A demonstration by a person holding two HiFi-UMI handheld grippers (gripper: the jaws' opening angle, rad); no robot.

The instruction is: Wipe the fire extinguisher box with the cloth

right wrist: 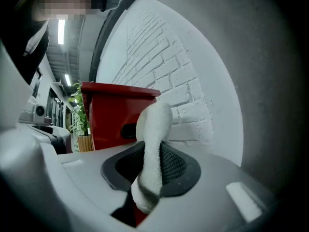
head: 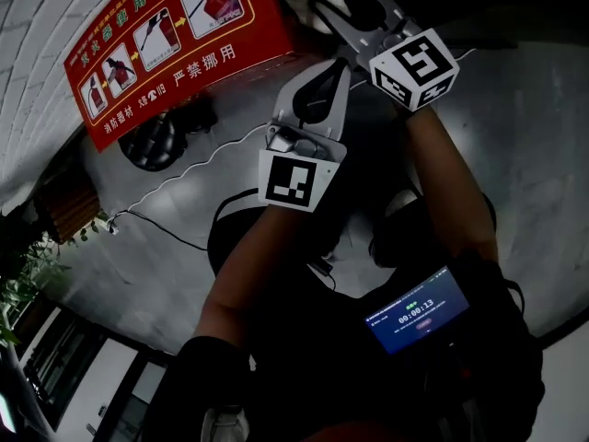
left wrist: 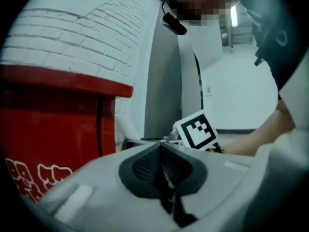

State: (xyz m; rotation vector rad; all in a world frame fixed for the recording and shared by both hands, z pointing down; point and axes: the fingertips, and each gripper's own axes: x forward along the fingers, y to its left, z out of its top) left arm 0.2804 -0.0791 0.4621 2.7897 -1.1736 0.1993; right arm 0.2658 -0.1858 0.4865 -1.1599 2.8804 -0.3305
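Fire extinguisher box: red, set against the white brick wall. No view shows me its inside.
Planter: a wooden tub beyond the box, with a green plant growing in it.
Box lettering: white Chinese characters on the red face. In the head view I read 消防器材 and 严禁挪用 below a row of four white picture panels showing an extinguisher in use. The heading line above the panels is cut off at the frame edge.
Screen: a lit blue display at the person's chest, and I read 00:00:13 on it.
Right gripper: jaws clamped on the white cloth. The cloth sticks up out of the jaws as a thick fold, its free end in front of the box's upper corner. I cannot tell whether the cloth touches the box.
Left gripper: jaws pressed together with nothing between them, held just beside the box's side, below the right gripper in the head view.
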